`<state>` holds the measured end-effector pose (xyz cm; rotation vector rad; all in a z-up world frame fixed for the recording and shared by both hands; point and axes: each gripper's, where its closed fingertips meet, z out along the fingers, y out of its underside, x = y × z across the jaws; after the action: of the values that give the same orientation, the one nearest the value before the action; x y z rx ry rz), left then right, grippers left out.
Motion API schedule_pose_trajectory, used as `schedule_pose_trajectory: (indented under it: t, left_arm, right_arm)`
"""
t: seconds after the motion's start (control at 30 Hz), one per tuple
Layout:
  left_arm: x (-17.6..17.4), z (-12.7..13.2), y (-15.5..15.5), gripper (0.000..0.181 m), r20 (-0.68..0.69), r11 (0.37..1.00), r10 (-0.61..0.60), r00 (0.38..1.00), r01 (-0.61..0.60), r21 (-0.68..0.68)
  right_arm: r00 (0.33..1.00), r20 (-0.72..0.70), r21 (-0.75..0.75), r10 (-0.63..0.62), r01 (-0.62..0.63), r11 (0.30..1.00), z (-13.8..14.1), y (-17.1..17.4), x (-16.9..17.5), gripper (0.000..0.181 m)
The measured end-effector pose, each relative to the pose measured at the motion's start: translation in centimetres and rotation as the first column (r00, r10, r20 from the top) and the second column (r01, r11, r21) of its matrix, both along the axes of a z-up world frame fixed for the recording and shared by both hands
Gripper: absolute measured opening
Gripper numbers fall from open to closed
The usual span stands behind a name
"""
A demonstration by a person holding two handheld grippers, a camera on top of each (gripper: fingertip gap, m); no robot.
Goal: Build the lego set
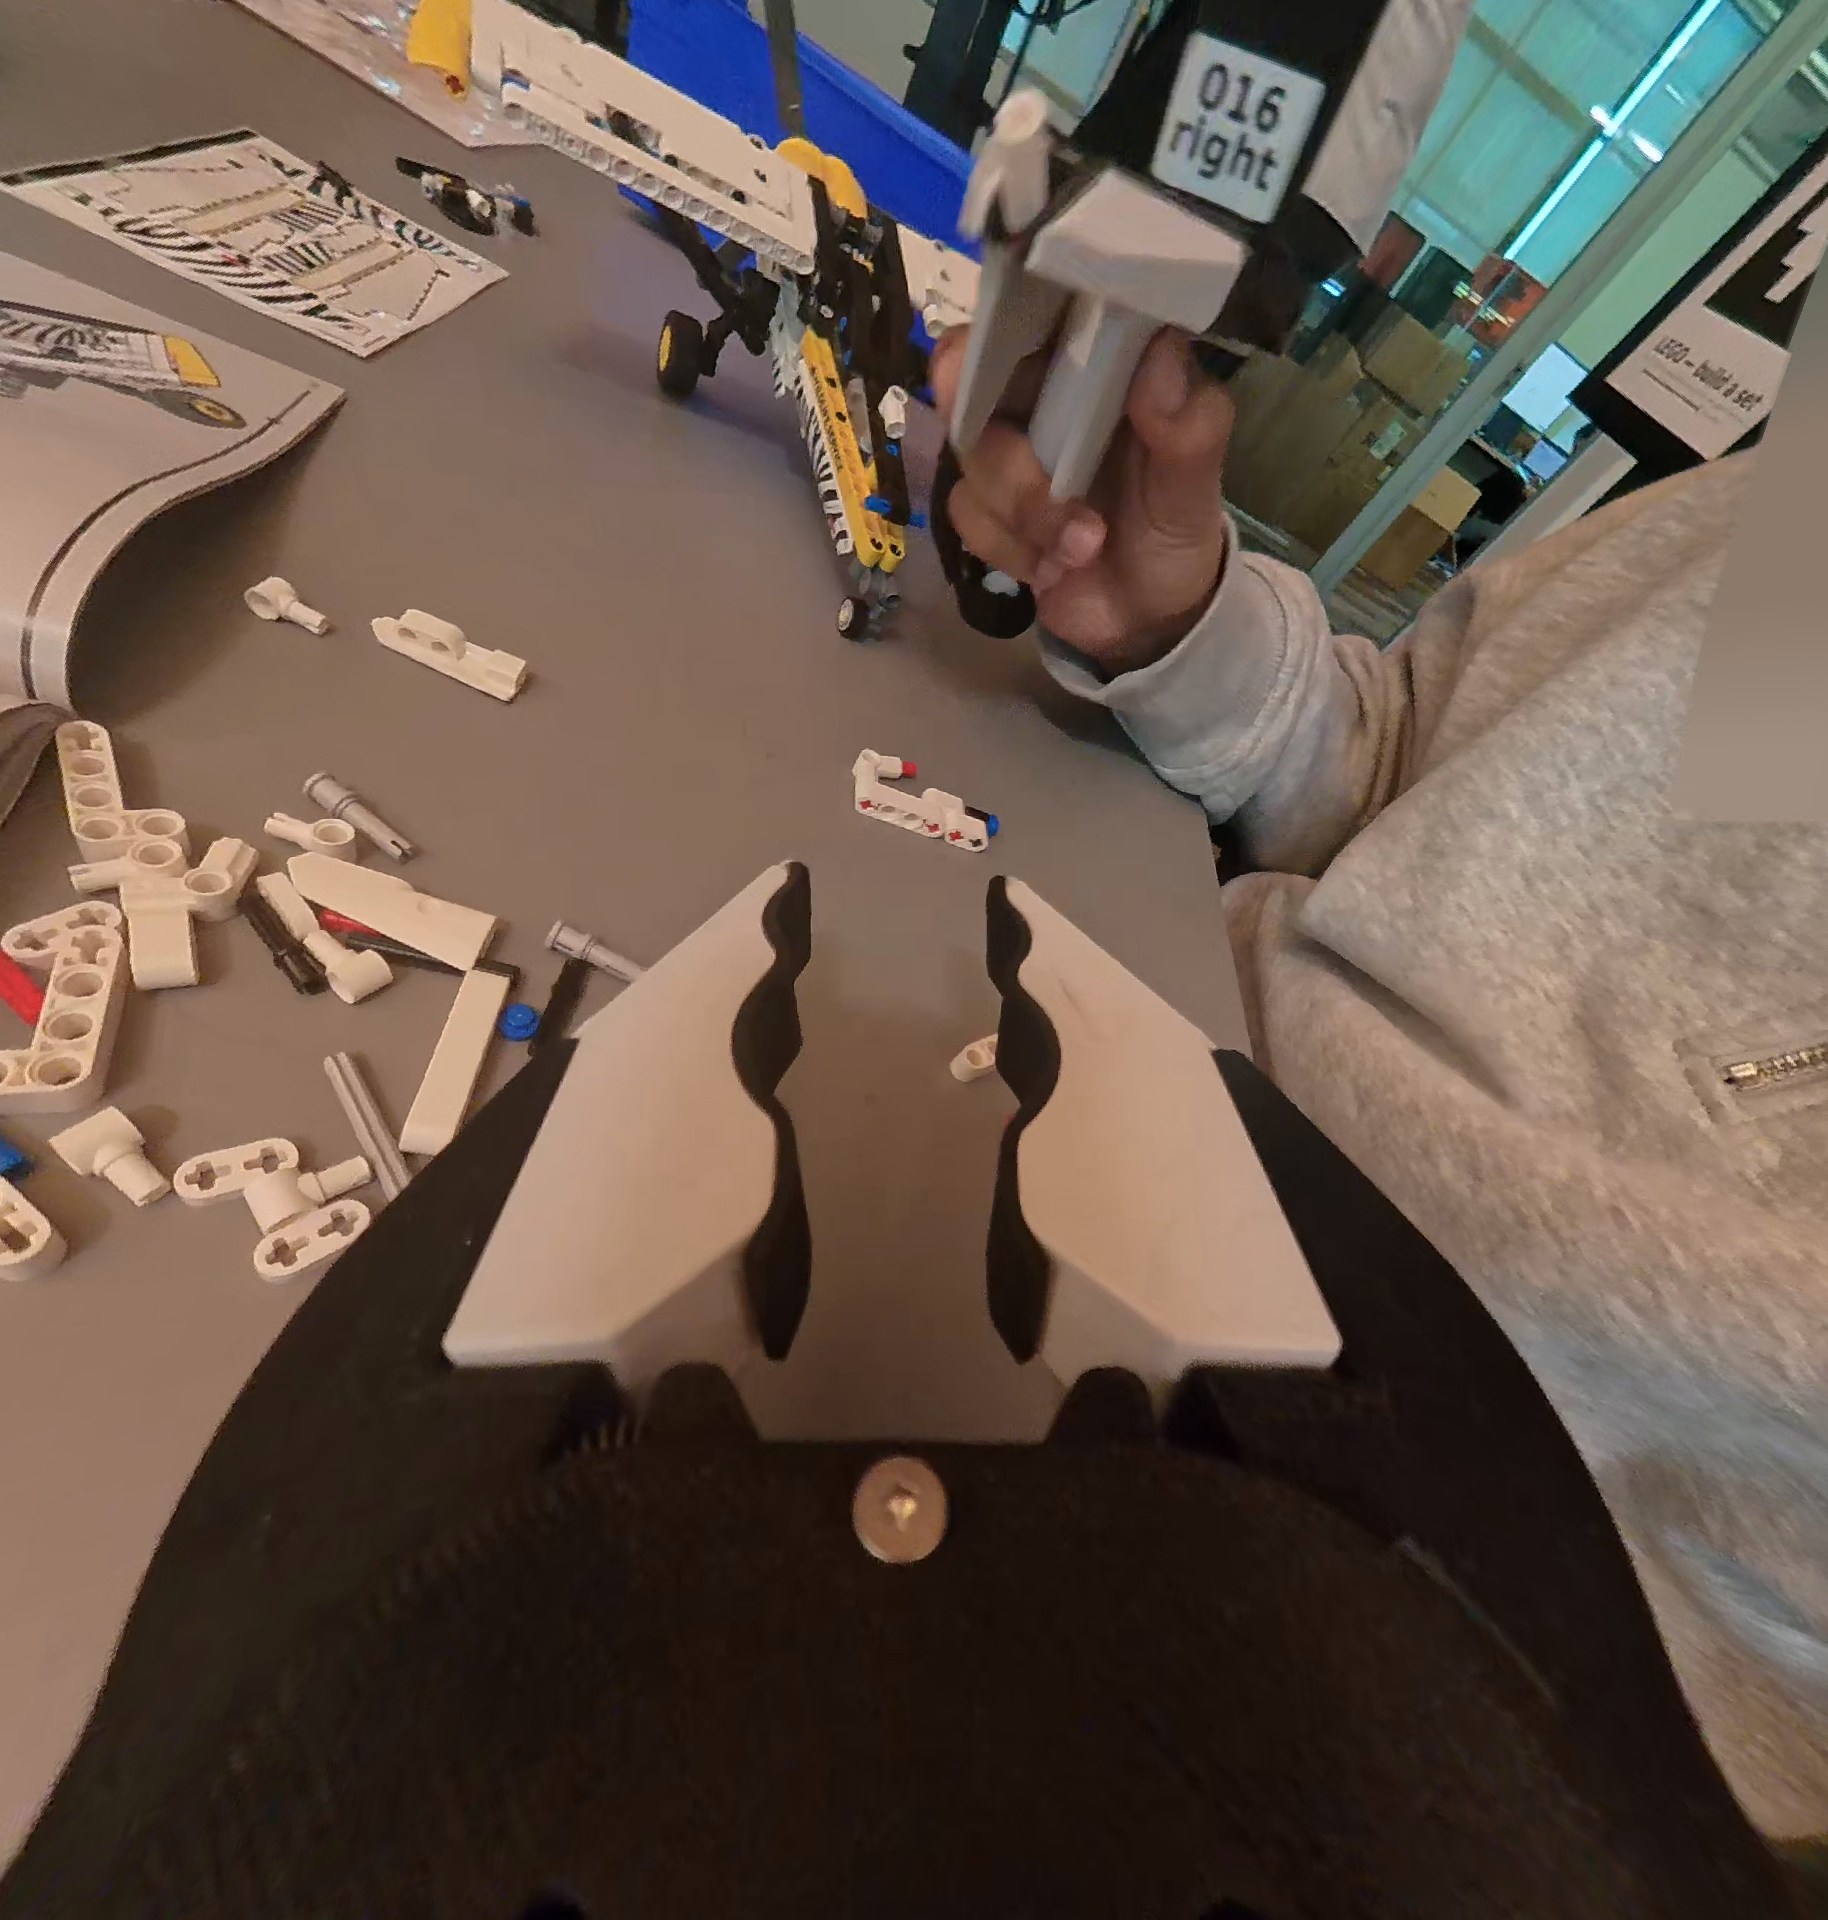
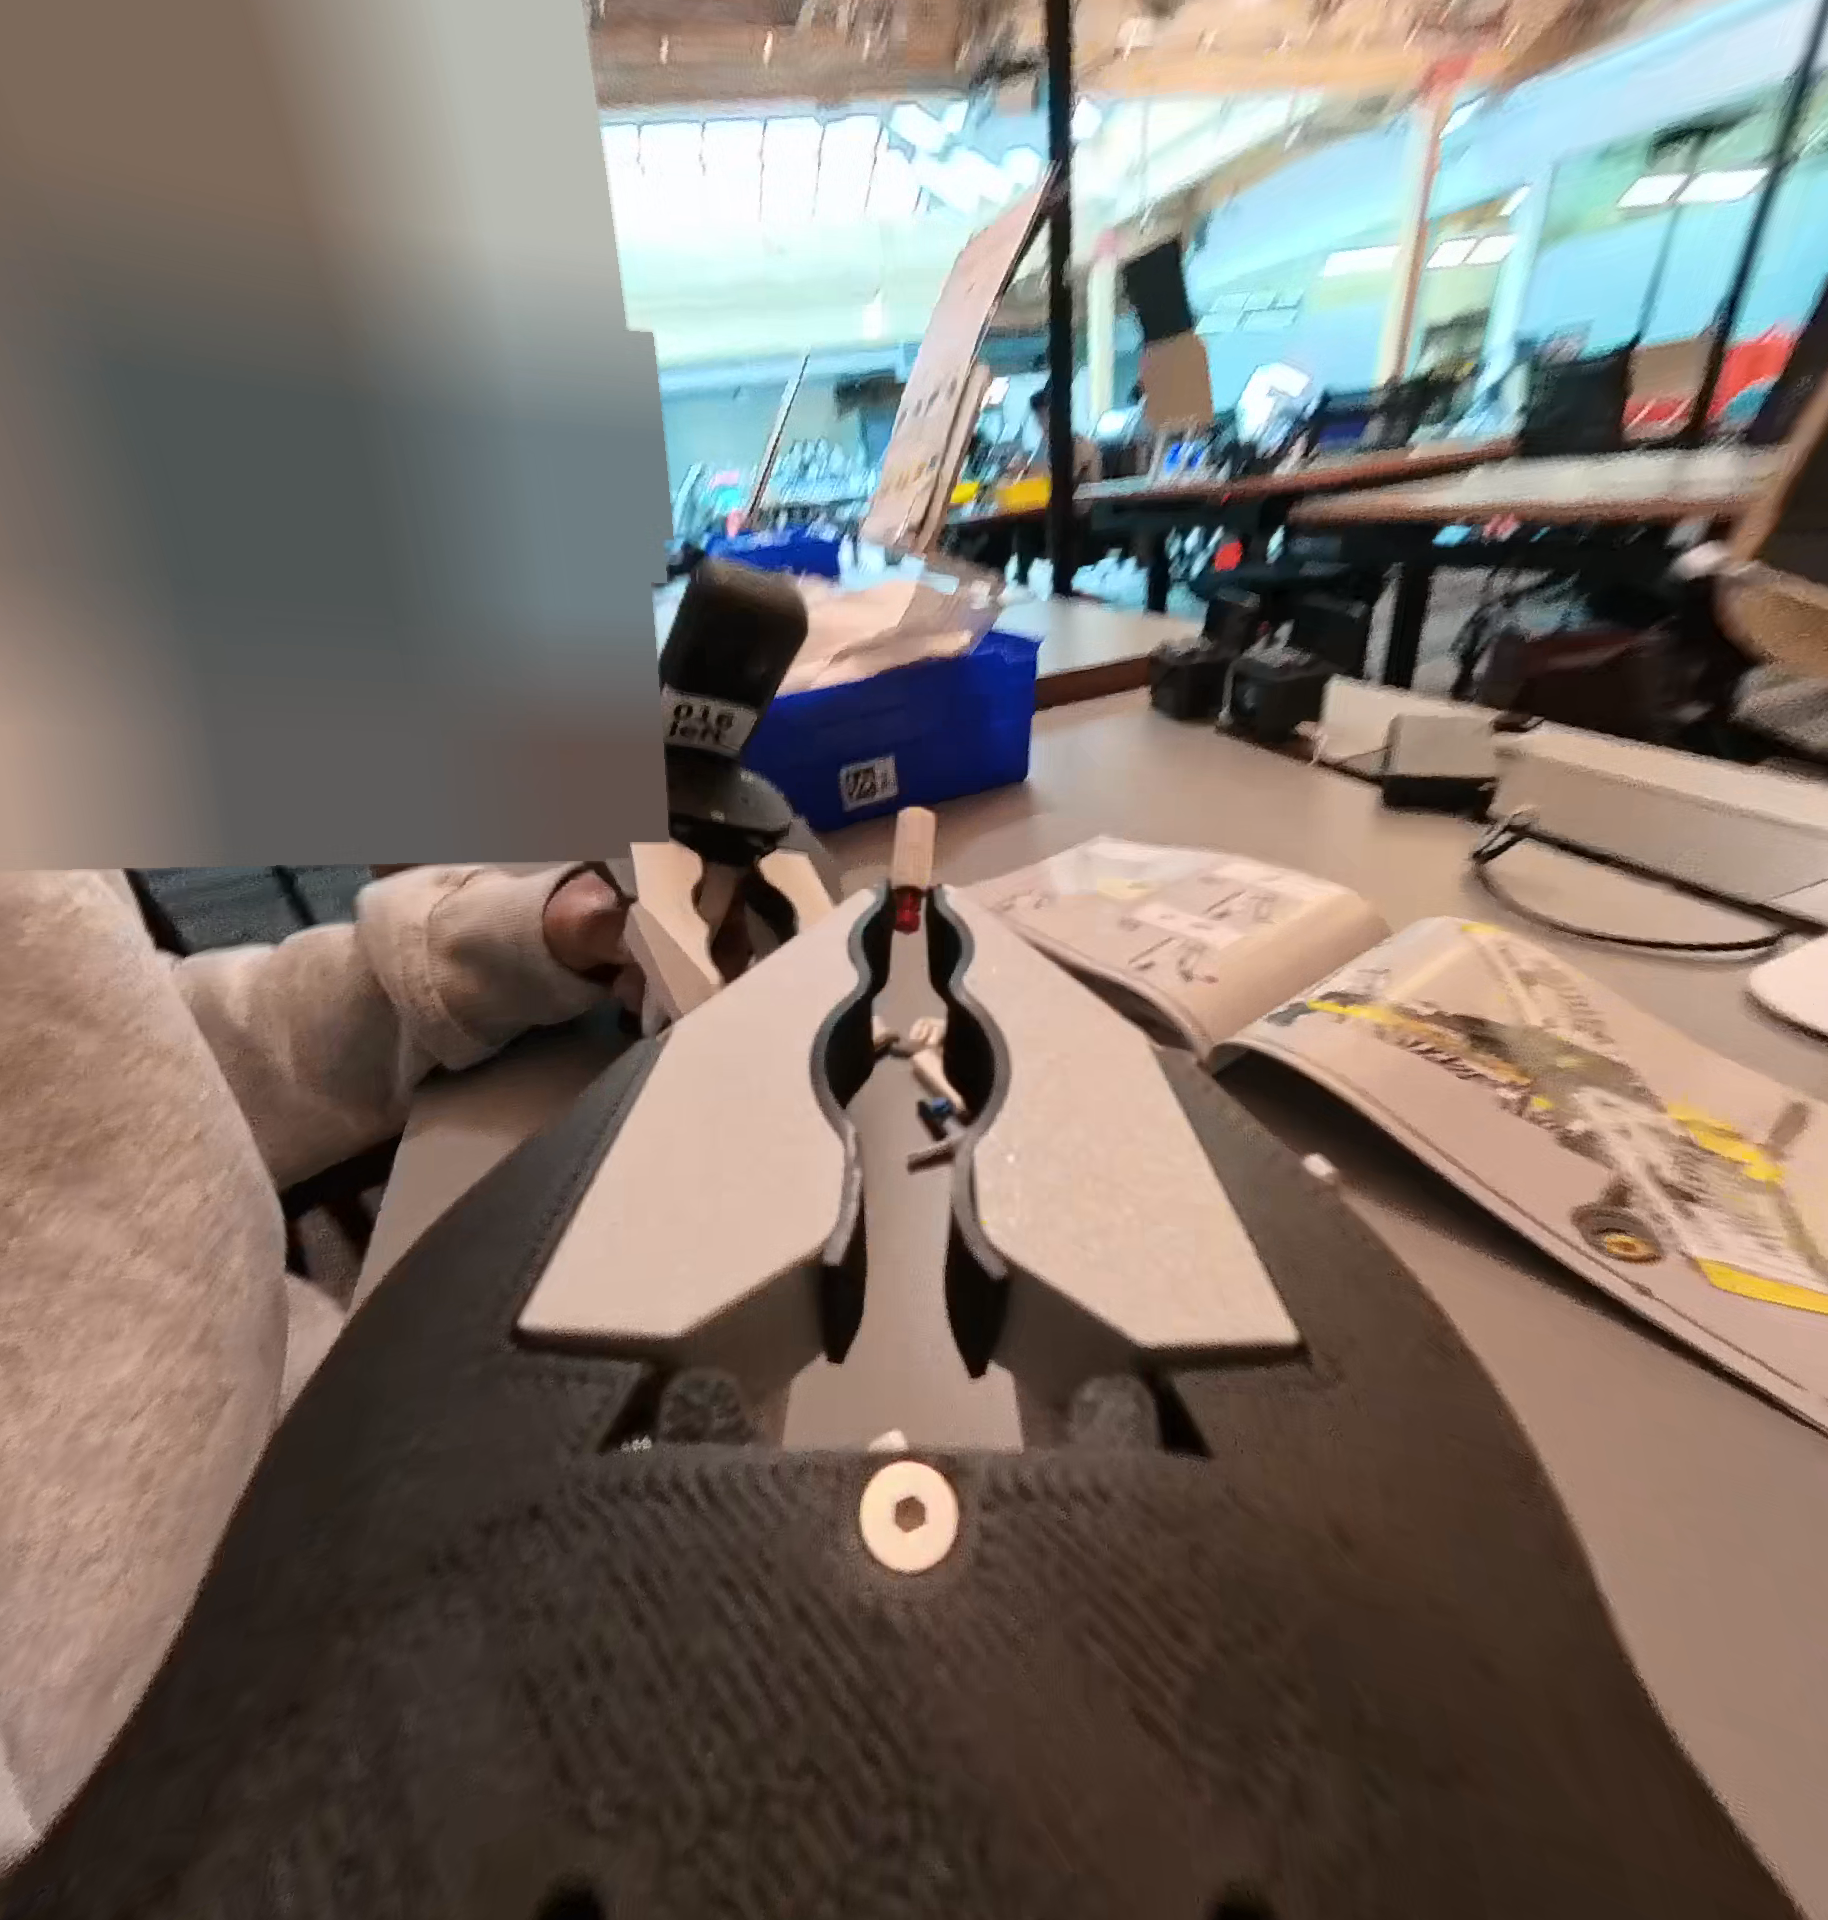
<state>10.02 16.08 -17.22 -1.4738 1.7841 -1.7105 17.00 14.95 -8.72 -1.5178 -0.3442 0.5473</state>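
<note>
My left gripper (image 1: 899,888) is open and empty, low over the grey table (image 1: 629,582). A small white sub-assembly with red and blue pins (image 1: 922,805) lies just beyond its tips. A small white connector (image 1: 974,1057) lies by its right finger. A hand holds my right gripper (image 2: 908,906) raised above the table. It is shut on a small white piece with a red pin (image 2: 910,854). The left wrist view also shows this gripper (image 1: 1009,203) and its piece (image 1: 1022,130). The partly built yellow, black and white model (image 1: 785,312) stands behind.
Several loose white, grey, red and blue parts (image 1: 162,935) lie at the left. An open instruction booklet (image 2: 1409,1091) and a sticker sheet (image 1: 245,239) lie on the table. A blue bin (image 2: 889,727) stands at the back. A person's grey sleeve (image 1: 1512,987) lies along the table edge. The grippers' ends are close to 12 cm from one another. To the small white connector (image 1: 974,1057): left tips about 7 cm, right tips about 15 cm.
</note>
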Motion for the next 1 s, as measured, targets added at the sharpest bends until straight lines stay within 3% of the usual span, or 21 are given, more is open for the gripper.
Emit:
schedule_pose_trajectory:
  t: [0.1, 0.17, 0.27, 0.37, 0.5, 0.77, 0.87, 1.0]
  left_arm:
    - [0.6, -0.5, 0.1, 0.033, -0.033, 0.999, 0.038, 0.999, -0.037, 0.023]
    - [1.6, -0.7, -0.5, 0.033, -0.046, 0.997, 0.065, 0.997, -0.063, 0.04]
    - [3.5, -1.4, -2.7, 0.031, -0.092, 0.992, 0.047, 0.995, -0.036, 0.118]
    - [5.5, -2.4, -4.8, 0.028, -0.144, 0.98, -0.004, 0.99, 0.032, 0.194]
    - [7.2, -2.6, -7.0, 0.026, -0.163, 0.965, -0.094, 0.982, 0.13, 0.228]
    - [7.5, -3.4, -7.6, 0.02, -0.163, 0.96, -0.095, 0.982, 0.134, 0.247]
    - [7.5, -3.2, -7.3, 0.02, -0.15, 0.968, -0.088, 0.985, 0.12, 0.221]
    - [7.4, -2.7, -6.8, 0.019, -0.125, 0.978, -0.07, 0.99, 0.093, 0.188]
  right_arm:
    - [0.993, -0.053, 0.1, -0.108, 0.113, 0.989, 1.3, -2.2, 2.0, 0.004]
    - [0.985, -0.109, 0.087, -0.135, 0.145, 0.986, 1.1, -3.9, 2.3, 0.004]
    - [0.981, -0.134, -0.181, -0.141, 0.116, 0.977, -3.0, -5.3, 1.4, 0.004]
    - [0.958, -0.244, -0.52, -0.15, 0.001, 0.854, -8.3, -7.3, 0.3, 0.005]
    - [0.866, -0.453, -0.641, -0.21, -0.153, 0.753, -10.7, -8.8, -0.3, 0.004]
    - [0.938, -0.223, -0.768, -0.266, -0.001, 0.64, -13.7, -8.9, 0.2, 0.005]
    - [0.955, -0.156, -0.777, -0.251, 0.039, 0.629, -14.1, -9.0, 0.1, 0.006]
    - [0.964, -0.057, -0.729, -0.26, 0.138, 0.671, -13.6, -9.0, 0.9, 0.03]
